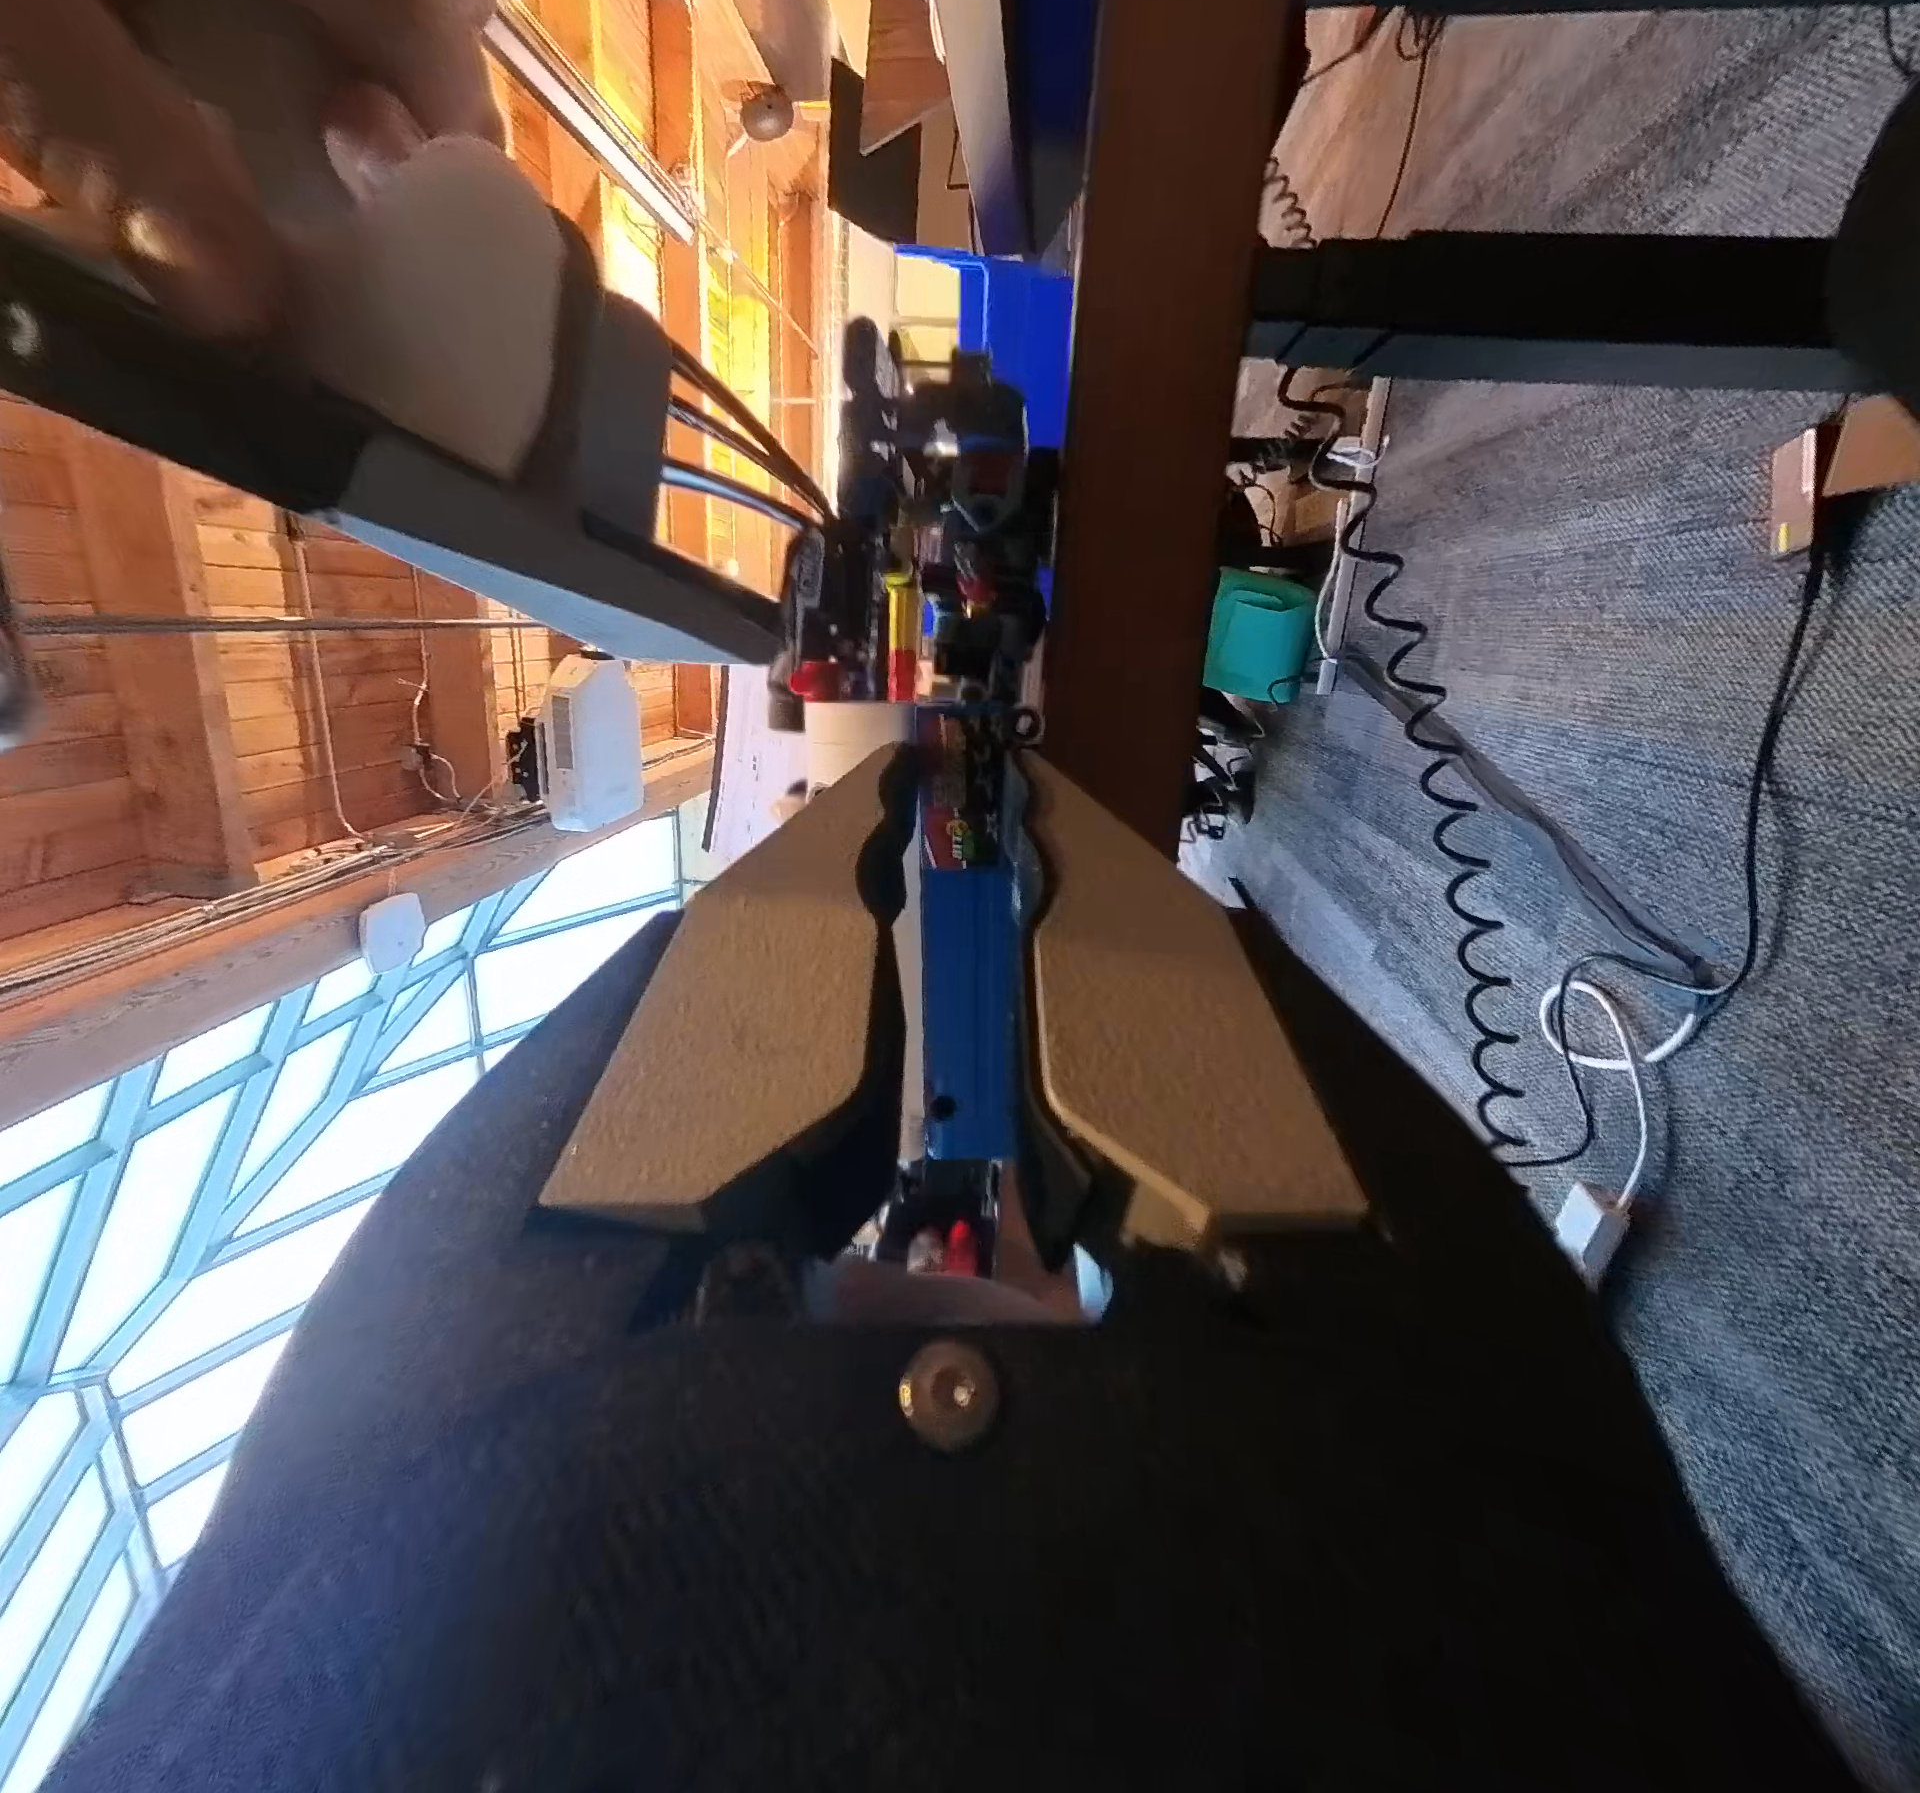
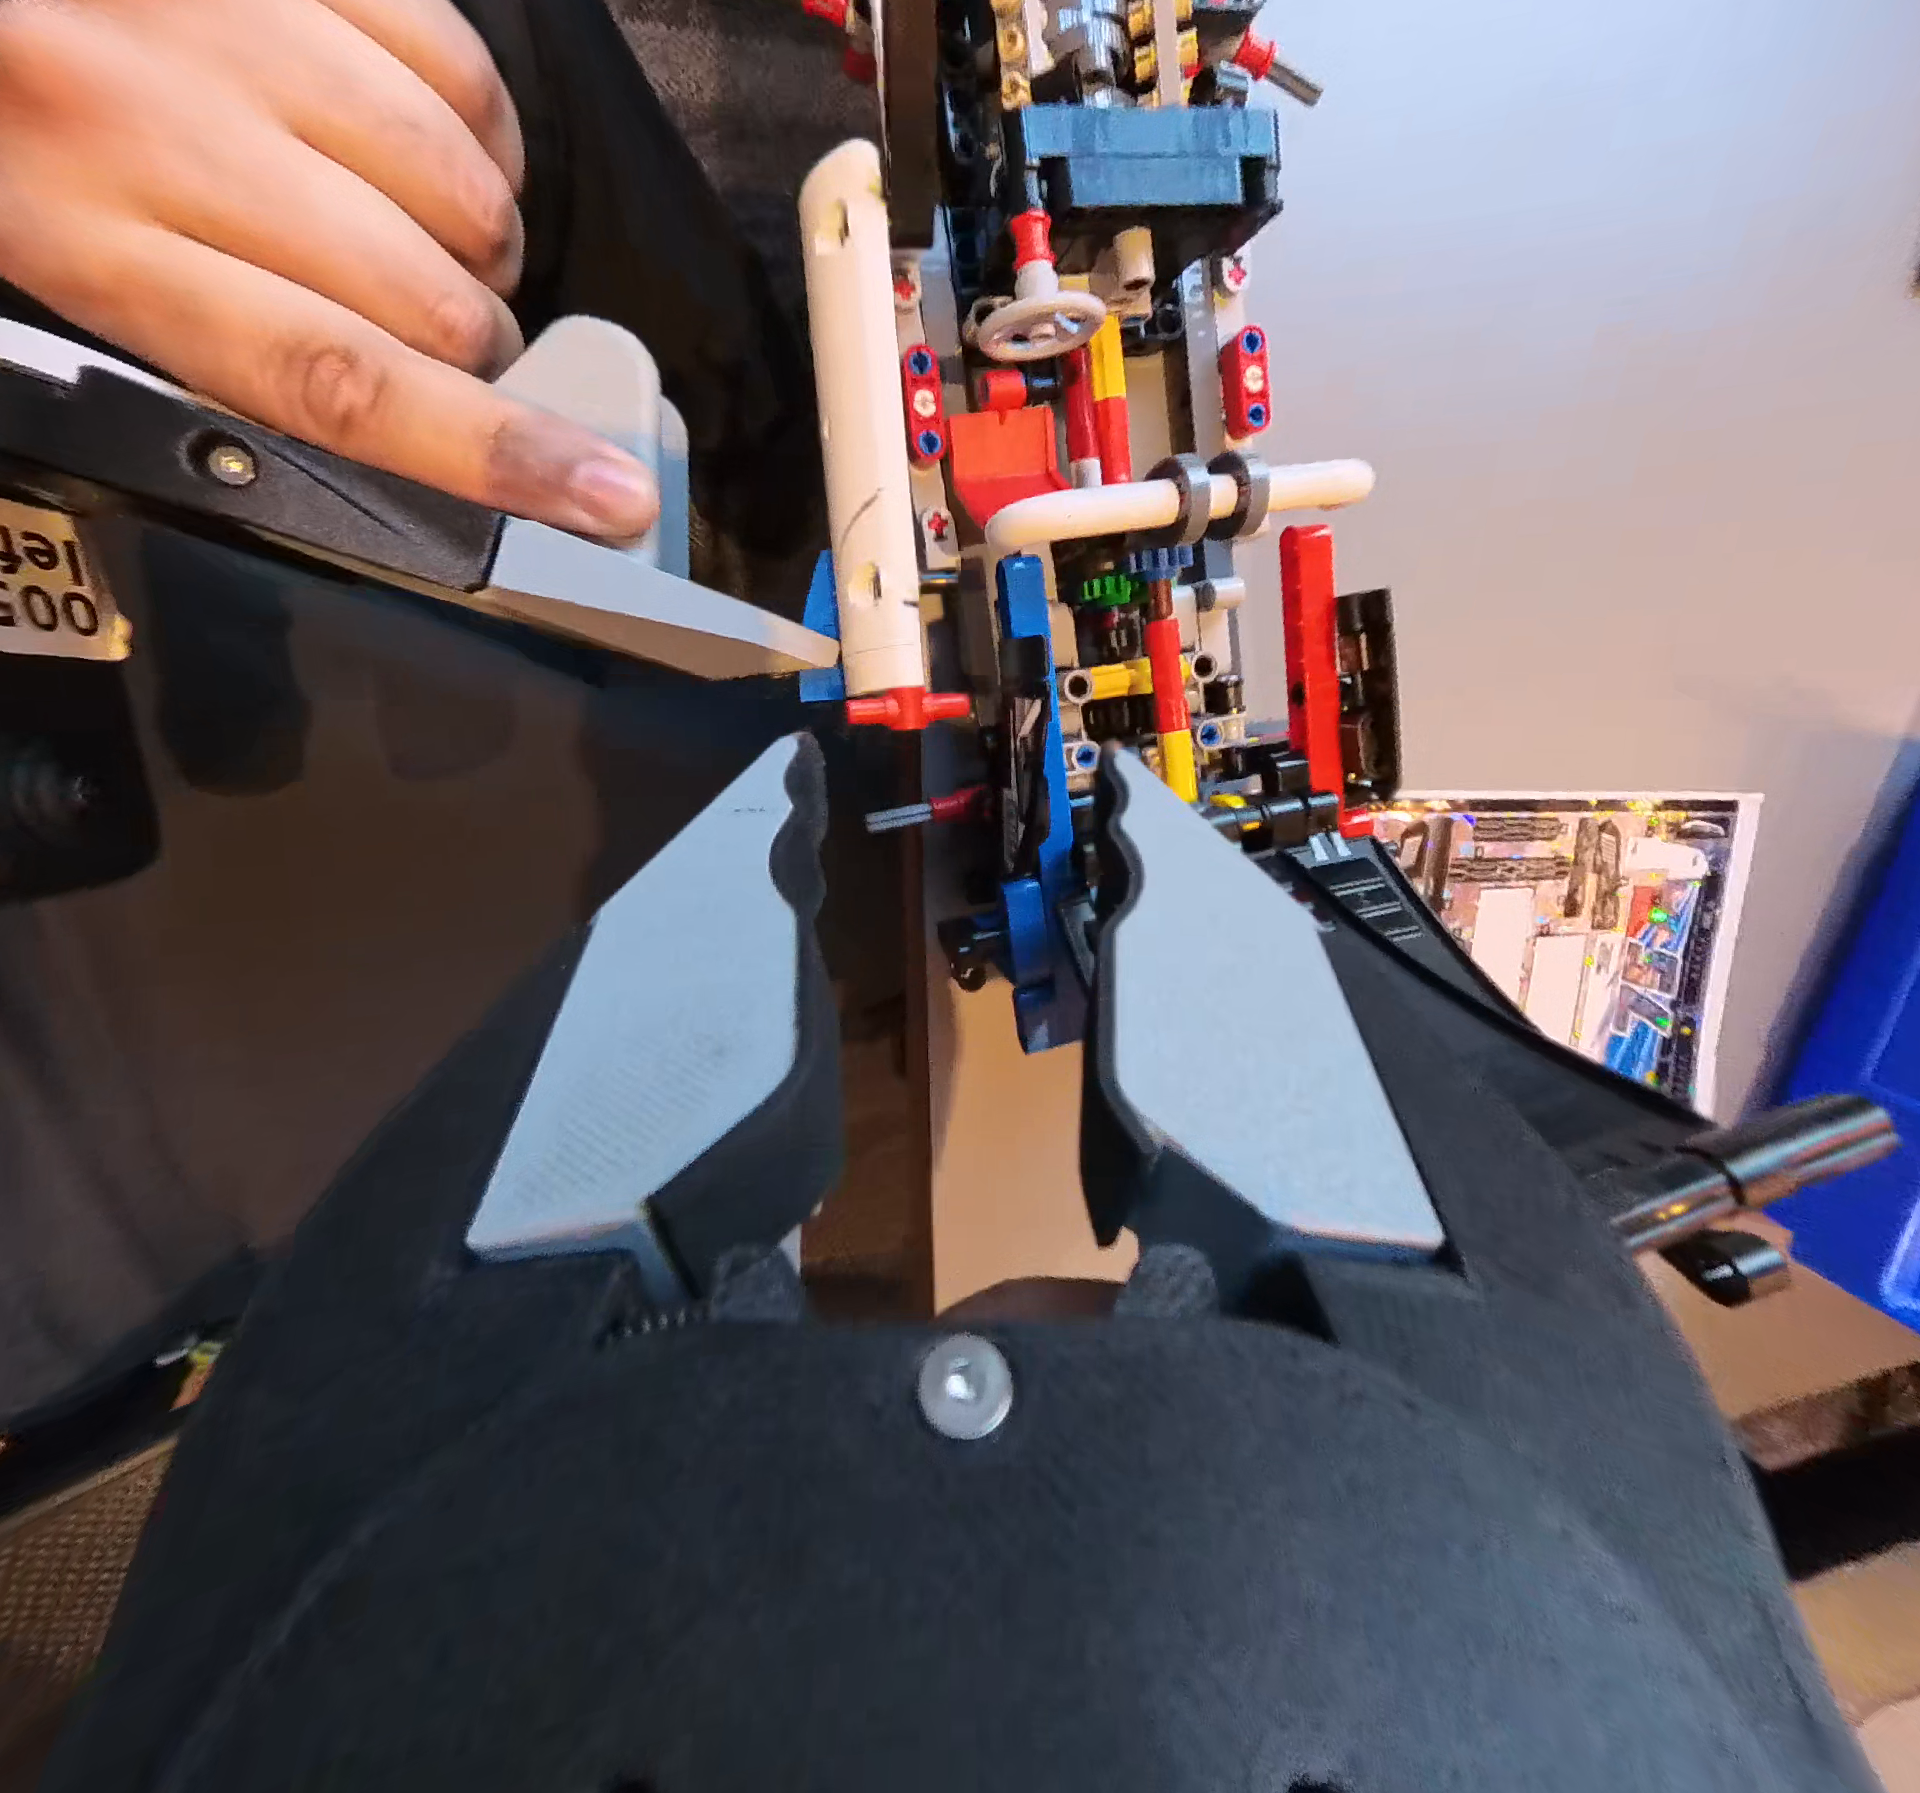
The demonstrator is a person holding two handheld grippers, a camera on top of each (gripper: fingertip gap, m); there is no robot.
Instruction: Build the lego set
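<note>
Left wrist view: the left gripper (image 1: 961, 912) is clamped on the long blue side panel (image 1: 964, 1016) of the lego model (image 1: 935, 548), which is held up in the air just beside the brown edge of the bench (image 1: 1143, 393). The view is rolled sideways, so grey carpet with a coiled black cable (image 1: 1444, 808) fills one side and a bright window (image 1: 260, 1068) the other. The other gripper reaches in from the upper corner, its tip touching the model.

In the right wrist view, the right gripper (image 2: 961, 808) has its fingers apart around a blue piece (image 2: 1029, 808) at the model's near end; I cannot tell whether they touch it. The model (image 2: 1091, 393) stands on end, a mass of white, red, yellow and blue beams. A hand (image 2: 291, 216) rests on the left gripper, whose grey tip meets a white beam (image 2: 862, 413). A printed instruction sheet (image 2: 1558, 922) lies on the bench by a blue bin (image 2: 1860, 1016).
</note>
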